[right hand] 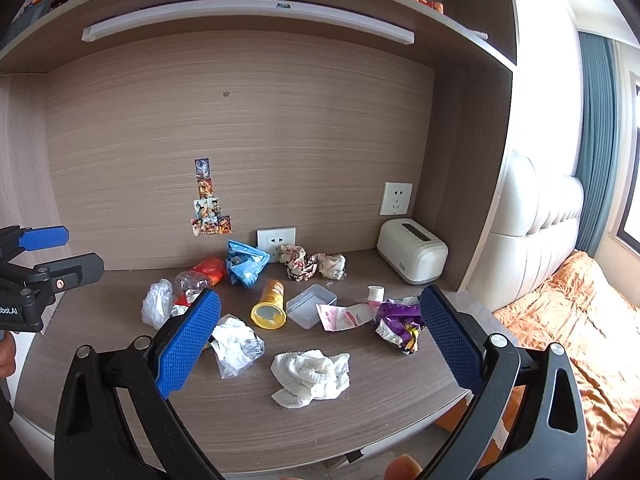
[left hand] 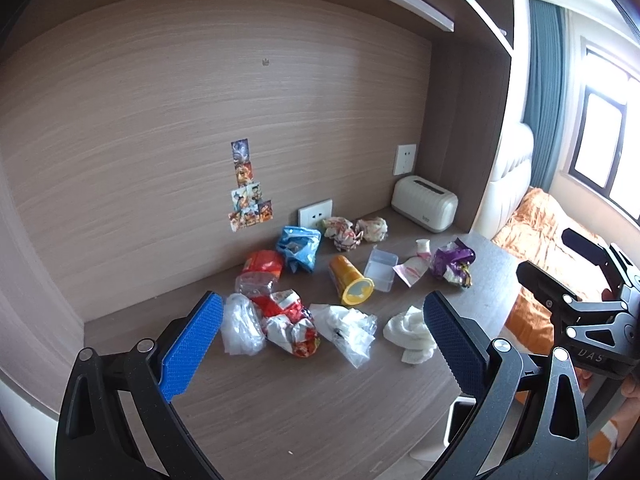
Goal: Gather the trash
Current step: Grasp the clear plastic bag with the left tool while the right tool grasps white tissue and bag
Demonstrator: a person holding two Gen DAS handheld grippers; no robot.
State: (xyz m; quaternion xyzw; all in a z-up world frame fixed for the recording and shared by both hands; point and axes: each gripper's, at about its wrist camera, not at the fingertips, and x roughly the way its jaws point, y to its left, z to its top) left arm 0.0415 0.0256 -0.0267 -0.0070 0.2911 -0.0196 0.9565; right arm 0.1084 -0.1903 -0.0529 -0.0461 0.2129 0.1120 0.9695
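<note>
Trash lies scattered over a wooden desk (left hand: 280,400) (right hand: 240,408). A crumpled white paper towel (left hand: 410,334) (right hand: 310,376) is nearest, beside a clear plastic bag (left hand: 348,330) (right hand: 236,346) and a red and white wrapper (left hand: 290,322). Farther back lie a yellow cup (left hand: 351,280) (right hand: 271,304), a clear plastic box (left hand: 380,270) (right hand: 311,306), a purple wrapper (left hand: 454,262) (right hand: 400,322) and a blue bag (left hand: 298,246) (right hand: 245,262). My left gripper (left hand: 324,344) hangs open above the near trash, holding nothing. My right gripper (right hand: 320,344) is open too, over the paper towel.
A white toaster-shaped box (left hand: 425,202) (right hand: 412,254) stands at the back right corner. Crumpled paper balls (left hand: 354,232) (right hand: 312,264) lie by the wall socket. A bed with an orange cover (right hand: 580,320) is to the right. A white bin (left hand: 460,420) shows below the desk edge.
</note>
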